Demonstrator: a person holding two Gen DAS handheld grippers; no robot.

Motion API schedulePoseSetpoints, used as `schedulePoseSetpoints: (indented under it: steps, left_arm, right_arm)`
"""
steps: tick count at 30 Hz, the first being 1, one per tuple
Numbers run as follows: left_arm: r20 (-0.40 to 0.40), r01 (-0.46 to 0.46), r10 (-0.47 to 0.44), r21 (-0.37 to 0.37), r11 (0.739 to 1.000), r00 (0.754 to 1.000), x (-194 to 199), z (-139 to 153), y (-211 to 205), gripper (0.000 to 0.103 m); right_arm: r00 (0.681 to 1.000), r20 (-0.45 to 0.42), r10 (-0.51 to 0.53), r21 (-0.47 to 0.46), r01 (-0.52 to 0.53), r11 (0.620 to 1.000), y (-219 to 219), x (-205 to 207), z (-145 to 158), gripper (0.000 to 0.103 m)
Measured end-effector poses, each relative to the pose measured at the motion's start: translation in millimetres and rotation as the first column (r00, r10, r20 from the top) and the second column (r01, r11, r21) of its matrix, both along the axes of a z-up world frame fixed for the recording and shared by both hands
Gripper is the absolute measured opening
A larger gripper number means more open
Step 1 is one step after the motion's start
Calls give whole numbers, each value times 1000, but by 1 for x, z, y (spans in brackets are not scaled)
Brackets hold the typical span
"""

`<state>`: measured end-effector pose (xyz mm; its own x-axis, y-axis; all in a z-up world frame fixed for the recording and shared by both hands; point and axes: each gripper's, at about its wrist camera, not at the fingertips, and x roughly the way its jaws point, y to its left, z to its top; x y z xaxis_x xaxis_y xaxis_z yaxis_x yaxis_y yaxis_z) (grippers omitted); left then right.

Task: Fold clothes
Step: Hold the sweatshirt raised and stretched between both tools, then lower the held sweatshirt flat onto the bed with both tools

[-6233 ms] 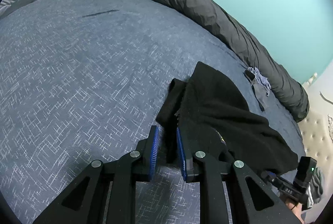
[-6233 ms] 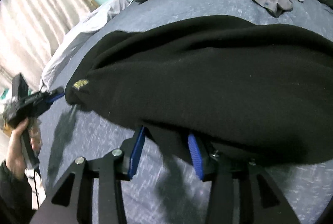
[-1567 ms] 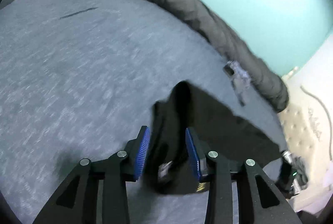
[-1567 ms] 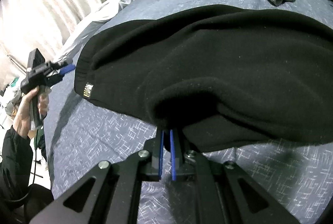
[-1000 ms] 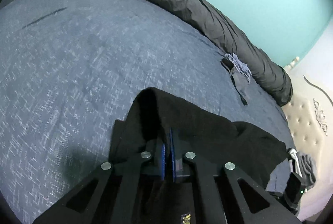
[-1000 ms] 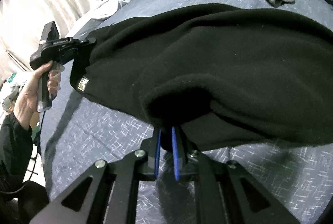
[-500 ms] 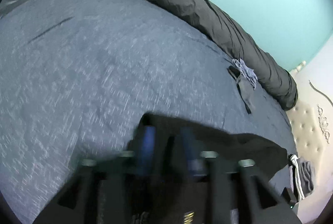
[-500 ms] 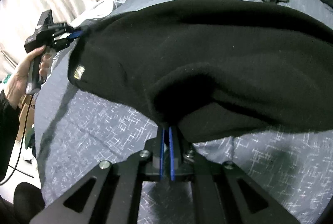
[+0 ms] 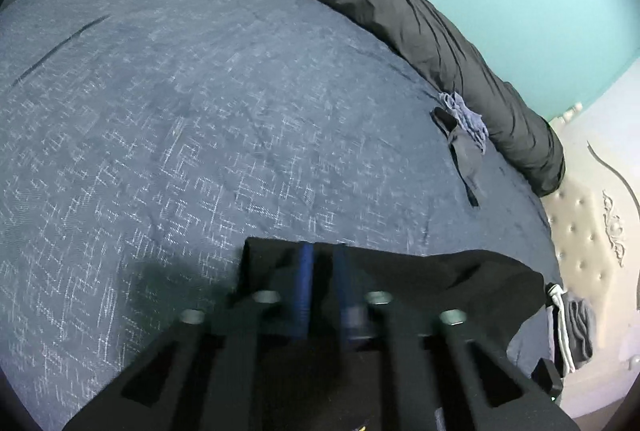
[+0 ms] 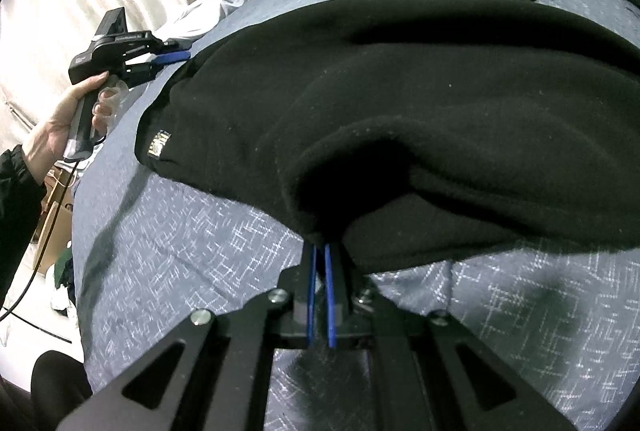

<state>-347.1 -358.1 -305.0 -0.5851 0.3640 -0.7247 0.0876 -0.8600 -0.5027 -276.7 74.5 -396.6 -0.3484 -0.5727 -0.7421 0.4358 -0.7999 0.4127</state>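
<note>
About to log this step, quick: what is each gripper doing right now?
Left gripper: closed on an edge of the black garment.
Right gripper: closed, fingers pinching a fold of the same garment.

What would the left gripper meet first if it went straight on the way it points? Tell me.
The black garment is already bunched at the left gripper, so pushing on would first press into that cloth. Just beyond its edge lies the blue bedspread, probably next, though depth is hard to judge here.
</note>
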Motion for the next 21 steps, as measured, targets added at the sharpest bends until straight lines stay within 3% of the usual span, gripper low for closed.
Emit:
schedulePoseSetpoints:
  steps: [3, 5, 7, 9, 15, 17, 19, 21]
  left_arm:
    - [12, -40, 40, -23, 999, 999, -1, 1, -5, 5]
    - [20, -77, 78, -43, 996, 997, 0, 3, -12, 11]
    - [39, -97, 100, -59, 993, 994, 0, 2, -18, 37]
    - [51, -93, 96, -53, 994, 994, -3, -2, -20, 50]
    - [71, -22, 25, -41, 999, 997, -7, -12, -9, 49]
    - [70, -10, 12, -23, 1000, 998, -6, -13, -6, 40]
    - [68, -4, 5, -18, 1000, 998, -6, -13, -4, 23]
    - [62, 10, -10, 7, 1000, 998, -7, -13, -2, 17]
  right_arm:
    - [1000, 1, -2, -5, 2, 1000, 3, -1, -1, 4]
    - [1000, 1, 1, -8, -1, 1000, 4, -1, -2, 4]
    - [1000, 3, 2, -10, -2, 1000, 6, -1, -4, 4]
    - [1000, 3, 0, -13, 0, 1000, 6, -1, -4, 4]
    - [1000, 2, -7, -10, 7, 1000, 7, -1, -6, 4]
    - [1000, 0, -13, -5, 13, 1000, 6, -1, -6, 4]
    - [1000, -1, -20, -1, 20, 1000, 6, 0, -6, 4]
    - [1000, -1, -28, -1, 28, 1000, 6, 1, -7, 4]
